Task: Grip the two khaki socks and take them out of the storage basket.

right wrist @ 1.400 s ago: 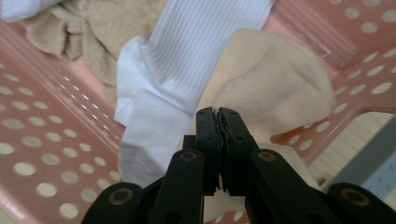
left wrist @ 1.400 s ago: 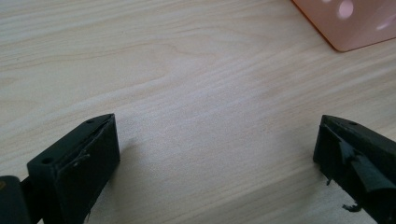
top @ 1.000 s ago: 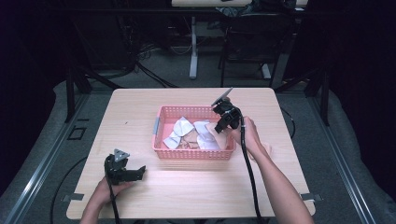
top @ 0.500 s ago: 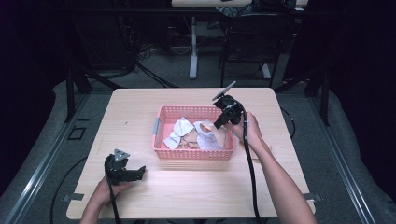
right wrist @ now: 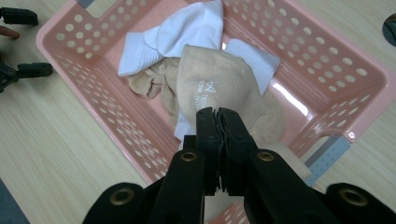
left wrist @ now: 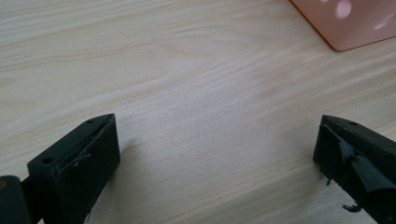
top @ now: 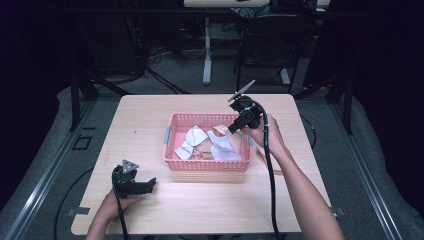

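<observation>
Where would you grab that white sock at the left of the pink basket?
Probably from straight above, pinching the raised fold of the white sock. It lies loose and crumpled in the pink basket, whose walls block any sideways approach.

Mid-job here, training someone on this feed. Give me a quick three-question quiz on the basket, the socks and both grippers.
1. True or false: the right gripper is shut on the tan sock.
2. Where is the left gripper? A) inside the basket B) over bare table, open C) gripping a white sock
3. Fill in: the white socks lie in the ____ basket.

Key:
1. True; its fingers are closed on the sock's edge.
2. B
3. pink
</observation>
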Demonstrator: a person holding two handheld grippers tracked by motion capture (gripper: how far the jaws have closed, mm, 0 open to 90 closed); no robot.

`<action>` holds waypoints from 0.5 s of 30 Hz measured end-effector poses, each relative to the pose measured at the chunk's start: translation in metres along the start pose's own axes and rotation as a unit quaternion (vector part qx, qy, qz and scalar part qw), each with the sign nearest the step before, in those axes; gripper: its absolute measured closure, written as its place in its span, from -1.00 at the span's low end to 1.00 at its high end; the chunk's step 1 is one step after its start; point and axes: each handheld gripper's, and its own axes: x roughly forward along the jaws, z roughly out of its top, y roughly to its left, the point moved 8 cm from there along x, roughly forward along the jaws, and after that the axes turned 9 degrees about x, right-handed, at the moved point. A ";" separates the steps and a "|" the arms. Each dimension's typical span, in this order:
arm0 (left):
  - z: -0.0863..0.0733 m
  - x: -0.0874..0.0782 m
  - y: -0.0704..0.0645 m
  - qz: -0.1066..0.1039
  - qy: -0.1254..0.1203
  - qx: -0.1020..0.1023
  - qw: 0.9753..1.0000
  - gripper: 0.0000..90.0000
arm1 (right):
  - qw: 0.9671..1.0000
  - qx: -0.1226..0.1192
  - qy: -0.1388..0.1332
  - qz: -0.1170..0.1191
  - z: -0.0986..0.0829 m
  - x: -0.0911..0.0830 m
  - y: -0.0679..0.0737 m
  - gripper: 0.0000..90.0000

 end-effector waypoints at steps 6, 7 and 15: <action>0.000 0.000 0.000 0.000 0.000 0.000 1.000 -0.99 | 1.000 0.000 -0.010 -0.001 0.003 -0.014 0.000 0.95; 0.000 0.000 0.000 0.000 0.000 0.000 1.000 -0.99 | 1.000 0.002 -0.014 -0.001 0.004 -0.017 0.001 0.95; 0.000 0.000 0.000 0.000 0.000 0.000 1.000 -0.99 | 1.000 -0.001 -0.030 -0.003 0.007 -0.038 -0.001 0.95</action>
